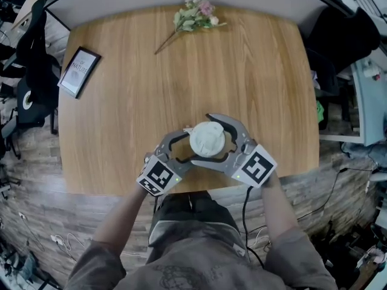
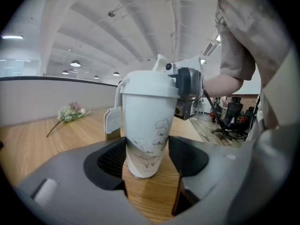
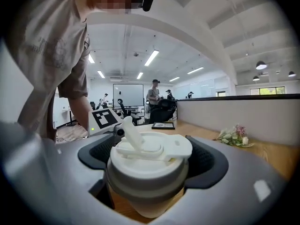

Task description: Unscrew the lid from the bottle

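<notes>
A white bottle (image 1: 207,139) with a flip-top lid stands upright near the front edge of the wooden table (image 1: 181,77). My left gripper (image 1: 192,145) comes in from the left. In the left gripper view its pads press on both sides of the bottle's lower body (image 2: 146,130), which carries a faint drawing. My right gripper (image 1: 213,138) reaches in from the right and higher up. In the right gripper view the white lid (image 3: 151,154) sits tight between its two dark pads, with the flip spout (image 3: 132,134) raised.
A small bunch of flowers (image 1: 195,16) lies at the table's far edge. A framed picture (image 1: 78,71) lies at the far left. Chairs and bags stand around the table. The person's torso is right behind the front edge.
</notes>
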Demonstrator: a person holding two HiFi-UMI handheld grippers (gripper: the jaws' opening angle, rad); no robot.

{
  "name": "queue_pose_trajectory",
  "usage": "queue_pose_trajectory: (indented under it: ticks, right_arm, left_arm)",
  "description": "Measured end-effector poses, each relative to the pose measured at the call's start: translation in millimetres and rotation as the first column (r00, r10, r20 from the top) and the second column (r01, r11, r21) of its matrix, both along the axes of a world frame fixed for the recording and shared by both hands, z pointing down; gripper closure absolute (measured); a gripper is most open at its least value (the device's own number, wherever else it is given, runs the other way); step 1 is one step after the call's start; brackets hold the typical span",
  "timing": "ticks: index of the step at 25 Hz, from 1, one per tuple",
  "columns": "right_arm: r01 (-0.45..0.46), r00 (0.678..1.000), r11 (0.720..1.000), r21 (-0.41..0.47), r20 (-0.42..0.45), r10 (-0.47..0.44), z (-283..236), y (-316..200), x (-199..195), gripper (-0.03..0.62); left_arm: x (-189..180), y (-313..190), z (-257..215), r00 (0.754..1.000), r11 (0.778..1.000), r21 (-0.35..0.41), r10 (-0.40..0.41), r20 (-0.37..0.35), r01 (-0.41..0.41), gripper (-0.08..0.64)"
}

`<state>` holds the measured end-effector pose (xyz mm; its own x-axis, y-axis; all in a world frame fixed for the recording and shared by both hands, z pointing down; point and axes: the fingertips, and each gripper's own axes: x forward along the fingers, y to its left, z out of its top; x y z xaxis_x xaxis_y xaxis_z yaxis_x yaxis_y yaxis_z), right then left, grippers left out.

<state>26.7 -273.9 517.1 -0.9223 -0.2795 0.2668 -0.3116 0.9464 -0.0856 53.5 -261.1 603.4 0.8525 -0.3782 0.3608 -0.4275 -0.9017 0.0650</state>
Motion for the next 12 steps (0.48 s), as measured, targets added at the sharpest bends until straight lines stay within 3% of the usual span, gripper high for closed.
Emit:
queue_pose_trajectory:
  ticks: [7,12]
  right_arm:
    - [-0.009,1.0,1.0,0.019,0.009,0.008,0.6,-0.2,3.1,0.11]
    - [-0.035,0.999,0.999,0.042,-0.016,0.036,1.1,2.1,2.9,0.11]
  left_arm:
    - [1.0,0.0,1.2,1.0,1.0,0.005,0.024,0.017,-0.024,0.276]
    - [-0.8,7.4,9.9,0.997,1.0,-0.014,-0.005,0.075,0.006,0.279]
